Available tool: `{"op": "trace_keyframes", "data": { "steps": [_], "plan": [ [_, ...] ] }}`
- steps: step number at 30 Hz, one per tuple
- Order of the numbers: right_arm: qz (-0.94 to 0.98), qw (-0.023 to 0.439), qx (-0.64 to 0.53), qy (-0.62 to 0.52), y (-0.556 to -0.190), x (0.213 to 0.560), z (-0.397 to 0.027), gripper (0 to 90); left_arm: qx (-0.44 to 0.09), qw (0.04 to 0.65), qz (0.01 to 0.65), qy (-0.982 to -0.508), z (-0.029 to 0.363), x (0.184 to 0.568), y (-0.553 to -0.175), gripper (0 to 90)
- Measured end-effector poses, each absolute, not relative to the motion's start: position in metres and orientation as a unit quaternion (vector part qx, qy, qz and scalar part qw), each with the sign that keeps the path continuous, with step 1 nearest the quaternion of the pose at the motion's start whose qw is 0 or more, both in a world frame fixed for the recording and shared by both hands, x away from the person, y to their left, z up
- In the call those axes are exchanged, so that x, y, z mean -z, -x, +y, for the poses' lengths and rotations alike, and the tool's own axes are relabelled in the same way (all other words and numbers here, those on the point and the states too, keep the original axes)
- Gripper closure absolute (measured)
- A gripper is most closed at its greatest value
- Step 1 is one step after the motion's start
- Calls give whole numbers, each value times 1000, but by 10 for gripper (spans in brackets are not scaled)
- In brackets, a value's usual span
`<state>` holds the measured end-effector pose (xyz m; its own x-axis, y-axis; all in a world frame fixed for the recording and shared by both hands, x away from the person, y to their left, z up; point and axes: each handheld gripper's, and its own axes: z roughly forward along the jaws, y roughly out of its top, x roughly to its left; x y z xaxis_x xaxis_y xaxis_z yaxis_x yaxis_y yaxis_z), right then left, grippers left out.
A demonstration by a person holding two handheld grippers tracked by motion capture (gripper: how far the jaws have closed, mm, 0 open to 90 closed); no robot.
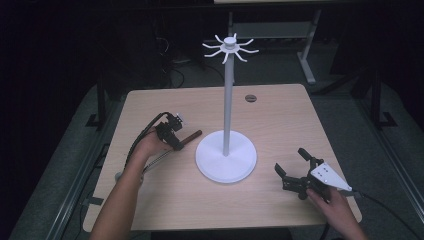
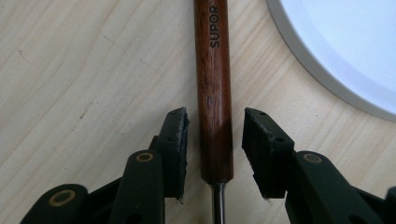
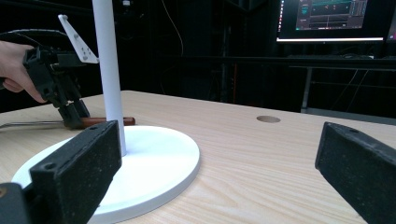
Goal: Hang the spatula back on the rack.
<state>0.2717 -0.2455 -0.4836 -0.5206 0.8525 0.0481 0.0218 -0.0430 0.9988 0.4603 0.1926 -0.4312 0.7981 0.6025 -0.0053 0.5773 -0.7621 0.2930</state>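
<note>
A utensil with a brown wooden handle [image 2: 214, 93] marked SUPOR and a thin metal shaft [image 2: 217, 205] lies flat on the table, left of the white stand's round base [image 1: 226, 159]. My left gripper [image 2: 215, 119] points down over the handle [image 1: 192, 135], one jaw on each side. A narrow gap shows between each pad and the wood, so it is open. The high view places this gripper [image 1: 176, 144] close to the base's left rim. My right gripper [image 1: 290, 160] rests open and empty near the table's front right, its pads [image 3: 79, 172] wide apart, facing the stand.
The stand's white pole [image 1: 228, 100] rises from the base to a ring of hooks [image 1: 230, 47]. A round cable hole [image 1: 250, 98] sits near the table's far edge. Dark floor and another table's frame [image 1: 305, 55] lie beyond. A lit monitor [image 3: 327, 18] stands behind.
</note>
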Motion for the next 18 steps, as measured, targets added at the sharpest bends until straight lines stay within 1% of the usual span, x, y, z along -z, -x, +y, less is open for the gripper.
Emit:
{"op": "trace_keyframes", "data": {
  "steps": [13,18],
  "plan": [
    [607,332,-626,-360,-272,484,-246,0,-46,125,317,-939,190,436,-462,667],
    [607,331,-626,-360,-272,484,-246,0,-41,127,317,-939,190,436,-462,716]
  ]
}}
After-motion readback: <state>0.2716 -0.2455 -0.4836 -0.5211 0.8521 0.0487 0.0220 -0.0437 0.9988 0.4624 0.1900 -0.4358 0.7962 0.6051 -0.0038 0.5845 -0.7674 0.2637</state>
